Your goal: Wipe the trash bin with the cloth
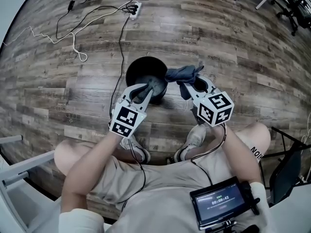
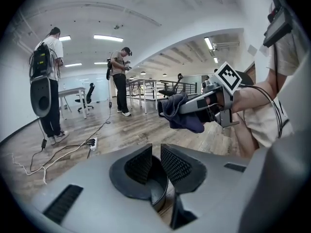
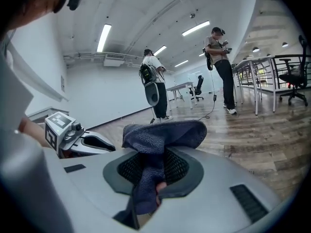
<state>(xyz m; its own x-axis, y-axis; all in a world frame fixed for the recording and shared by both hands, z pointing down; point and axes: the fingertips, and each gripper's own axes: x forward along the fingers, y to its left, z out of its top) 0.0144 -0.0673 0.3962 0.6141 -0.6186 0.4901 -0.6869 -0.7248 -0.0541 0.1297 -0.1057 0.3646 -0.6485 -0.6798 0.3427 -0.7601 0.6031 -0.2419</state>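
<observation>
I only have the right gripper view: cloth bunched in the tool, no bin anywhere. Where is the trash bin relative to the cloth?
Observer: The head view shows the trash bin upright on the floor, left of the cloth, which reaches its right rim.
Operator: Is anything steadying it?
Observer: Yes. In the left gripper view, the left tool is closed on the bin's near wall.
Operator: Anything on the floor to watch?
Observer: A black cable runs from a power strip past the bin's left side.
</observation>
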